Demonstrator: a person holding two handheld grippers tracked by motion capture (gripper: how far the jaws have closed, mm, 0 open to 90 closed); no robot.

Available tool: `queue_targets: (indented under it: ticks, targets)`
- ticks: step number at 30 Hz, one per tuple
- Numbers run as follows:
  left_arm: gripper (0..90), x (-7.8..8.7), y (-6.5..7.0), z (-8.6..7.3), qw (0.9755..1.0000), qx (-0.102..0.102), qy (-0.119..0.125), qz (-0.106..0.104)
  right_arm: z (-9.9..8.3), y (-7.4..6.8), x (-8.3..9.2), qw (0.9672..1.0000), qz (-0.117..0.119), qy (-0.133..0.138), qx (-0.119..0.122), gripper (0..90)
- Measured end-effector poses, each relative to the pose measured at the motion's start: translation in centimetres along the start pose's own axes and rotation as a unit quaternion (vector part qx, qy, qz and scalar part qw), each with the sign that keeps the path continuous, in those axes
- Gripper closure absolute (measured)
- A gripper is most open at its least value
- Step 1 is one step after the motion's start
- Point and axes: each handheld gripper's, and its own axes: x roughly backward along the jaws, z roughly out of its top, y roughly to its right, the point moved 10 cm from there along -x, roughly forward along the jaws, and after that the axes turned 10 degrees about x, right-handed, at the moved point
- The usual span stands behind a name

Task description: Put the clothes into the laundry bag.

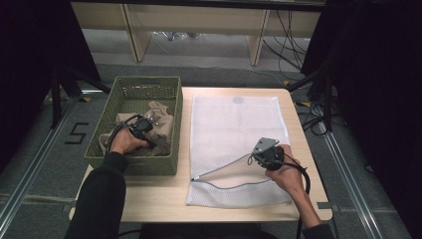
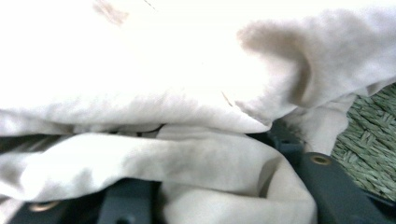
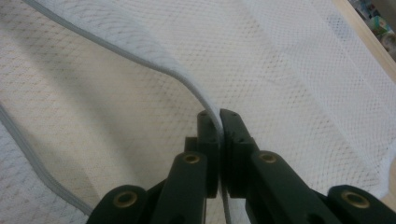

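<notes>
So the tabletop (image 1: pixel 149 199) carries a green basket (image 1: pixel 130 167) beside a flat white mesh bag (image 1: pixel 234 129). Right hand-held gripper (image 3: pixel 218 122) is clamped on the bag's zipper edge, lifting the mouth for loading. Left hand-held gripper (image 1: pixel 147 124) is in the basket, jaws partly apart around beige cloth (image 2: pixel 187 93); grip unclear.

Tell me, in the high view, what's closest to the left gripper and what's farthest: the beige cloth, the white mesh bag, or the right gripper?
1. Beige cloth: in the green basket, under the left gripper.
2. White mesh bag: mid-table.
3. Right gripper: bag's right edge.
</notes>
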Motion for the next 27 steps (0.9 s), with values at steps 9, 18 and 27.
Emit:
queue_targets:
  ticks: [9,18,27]
  targets:
    - [73.2,2.0,-1.0,1.3,0.9961,0.035,0.070,0.040,0.1,0.4,0.2,0.9999,0.002,0.010,-0.007,89.6]
    - [74.6,7.0,-1.5,1.7,0.9888,0.045,0.133,0.051,0.2,0.4,0.4,0.9998,0.001,0.015,-0.010,89.8]
    - [74.8,13.4,-0.6,2.1,0.9745,0.066,0.215,0.007,0.5,0.7,0.7,0.9996,-0.001,0.025,-0.014,89.8]
